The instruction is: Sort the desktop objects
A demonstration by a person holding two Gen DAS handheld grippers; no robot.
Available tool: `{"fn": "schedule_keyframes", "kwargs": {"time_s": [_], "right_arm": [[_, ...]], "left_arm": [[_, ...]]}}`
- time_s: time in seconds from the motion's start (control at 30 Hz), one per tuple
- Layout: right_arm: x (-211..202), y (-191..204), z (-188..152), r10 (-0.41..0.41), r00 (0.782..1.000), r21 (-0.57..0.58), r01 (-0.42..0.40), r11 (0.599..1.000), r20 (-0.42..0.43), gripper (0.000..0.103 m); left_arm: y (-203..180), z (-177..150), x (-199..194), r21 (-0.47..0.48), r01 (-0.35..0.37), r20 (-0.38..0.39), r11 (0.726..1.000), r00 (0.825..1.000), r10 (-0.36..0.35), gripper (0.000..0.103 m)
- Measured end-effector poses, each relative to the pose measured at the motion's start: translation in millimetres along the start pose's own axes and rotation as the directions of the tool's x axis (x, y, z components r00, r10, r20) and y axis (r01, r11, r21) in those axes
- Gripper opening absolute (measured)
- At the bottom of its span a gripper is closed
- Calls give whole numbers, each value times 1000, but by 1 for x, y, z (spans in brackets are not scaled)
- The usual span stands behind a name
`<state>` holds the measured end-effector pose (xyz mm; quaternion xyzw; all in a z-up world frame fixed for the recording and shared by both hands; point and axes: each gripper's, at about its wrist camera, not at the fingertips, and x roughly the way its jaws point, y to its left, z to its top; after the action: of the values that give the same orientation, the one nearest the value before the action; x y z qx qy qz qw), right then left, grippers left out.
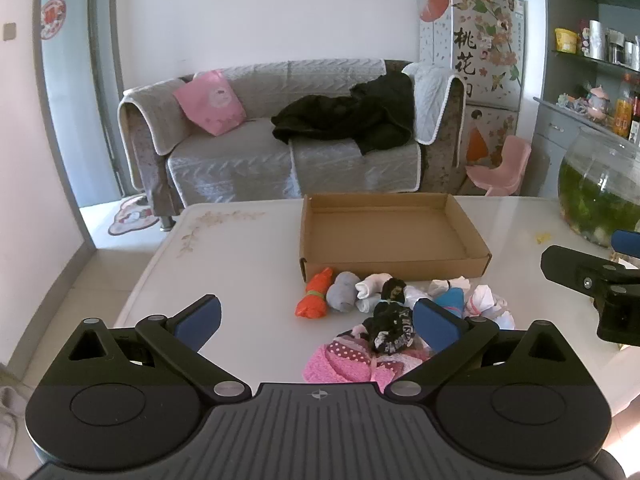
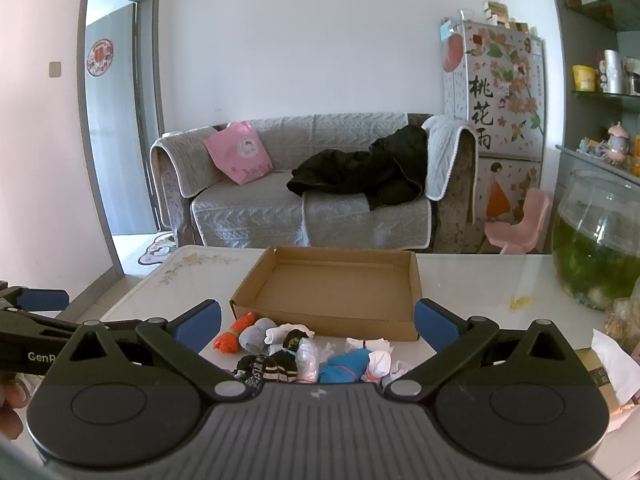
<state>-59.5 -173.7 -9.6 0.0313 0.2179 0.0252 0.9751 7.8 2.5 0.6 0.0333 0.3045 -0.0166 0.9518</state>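
A shallow cardboard box lies open on the white table; it also shows in the right wrist view. In front of it lie rolled socks: an orange roll, a grey roll, a white roll, a black patterned pair, a blue roll and a pink dotted bundle. The right wrist view shows the orange roll, grey roll and blue roll. My left gripper is open above the pile. My right gripper is open, held back from the socks.
A round glass fishbowl with green water stands at the table's right, also in the right wrist view. A yellow scrap lies near it. Packets and paper sit at the right edge. A grey sofa stands behind the table.
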Motion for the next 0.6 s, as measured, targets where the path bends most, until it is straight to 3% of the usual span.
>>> {"fn": "schedule_keyframes", "kwargs": {"time_s": [0.6], "right_arm": [[8,-2,-3,-3,1000,6,3,1000,-18,103]], "left_arm": [[3,-1,11,-6,10,-18,1000,1000,-10,103]]}}
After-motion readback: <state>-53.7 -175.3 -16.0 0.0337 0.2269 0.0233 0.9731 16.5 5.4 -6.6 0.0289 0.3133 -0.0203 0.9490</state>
